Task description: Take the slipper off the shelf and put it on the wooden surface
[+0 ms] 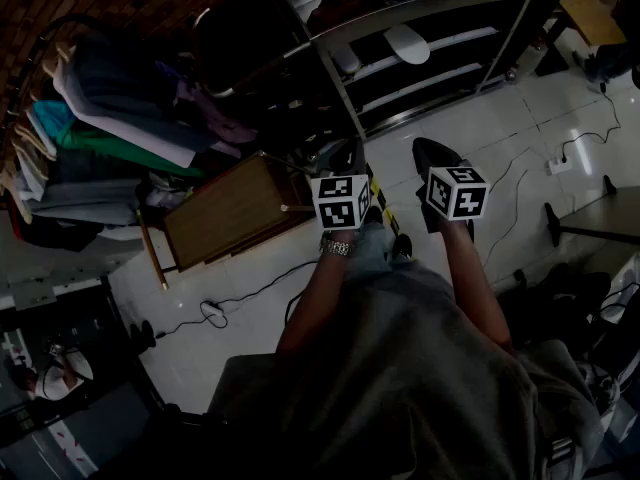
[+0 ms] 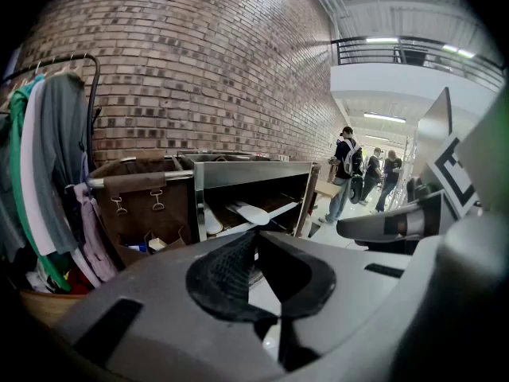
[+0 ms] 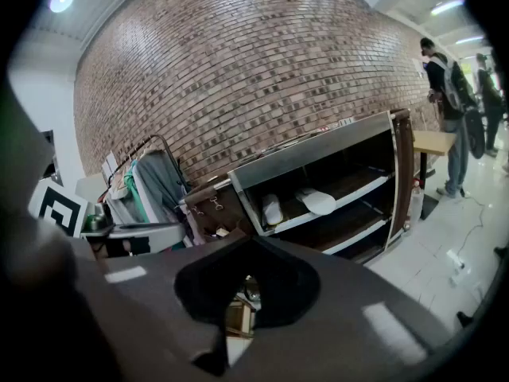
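Note:
A metal shelf [image 1: 430, 38] stands ahead on the tiled floor. Two white slippers lie on its upper board: one [image 1: 405, 43] near the middle, one [image 1: 345, 60] at the left end. Both show in the left gripper view [image 2: 253, 212], [image 2: 211, 223] and in the right gripper view [image 3: 318, 201], [image 3: 272, 209]. The wooden surface [image 1: 228, 208] is a small table down-left of the shelf. My left gripper [image 1: 350, 156] [image 2: 256, 237] and right gripper [image 1: 432, 153] [image 3: 250, 245] hang side by side well short of the shelf. Both are shut with nothing between their pads.
A clothes rack [image 1: 100, 118] full of garments stands left of the wooden table. A brown fabric cart [image 2: 143, 201] sits beside the shelf. Cables [image 1: 215, 313] and a power strip [image 1: 560, 165] lie on the floor. People [image 2: 346, 173] stand far behind the shelf.

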